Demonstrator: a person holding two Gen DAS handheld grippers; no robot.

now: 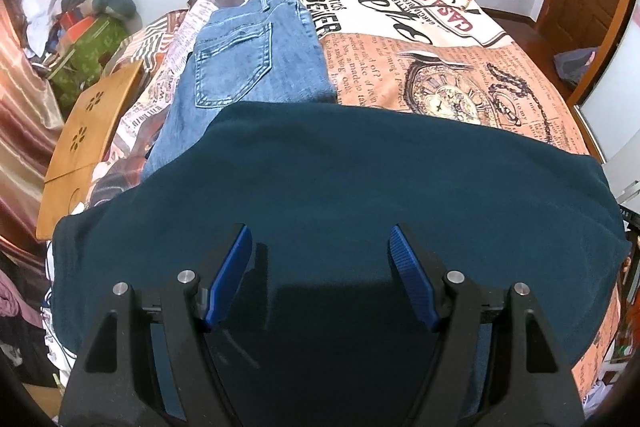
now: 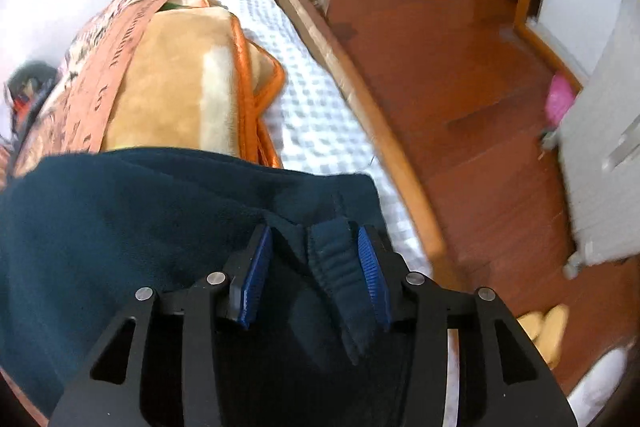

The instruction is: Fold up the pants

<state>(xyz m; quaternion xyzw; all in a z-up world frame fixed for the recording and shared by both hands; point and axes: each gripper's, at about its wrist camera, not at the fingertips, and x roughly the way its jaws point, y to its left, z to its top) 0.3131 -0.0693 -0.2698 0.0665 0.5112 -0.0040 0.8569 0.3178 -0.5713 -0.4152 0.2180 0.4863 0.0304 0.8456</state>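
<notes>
Dark teal fleece pants (image 1: 360,179) lie spread across the near part of the bed. My left gripper (image 1: 320,247) is open just above the middle of the pants, holding nothing. In the right wrist view the same pants (image 2: 120,227) reach the bed's right edge. My right gripper (image 2: 316,251) is open, and a ribbed cuff or waistband (image 2: 332,259) of the pants lies between its fingers, against the right pad, not clamped.
Folded blue jeans (image 1: 248,59) lie beyond the teal pants on the printed bedspread (image 1: 440,67). A wooden lap table (image 1: 88,131) sits at the bed's left. A tan blanket (image 2: 180,79), the wooden bed frame (image 2: 360,99) and floor (image 2: 460,87) are to the right.
</notes>
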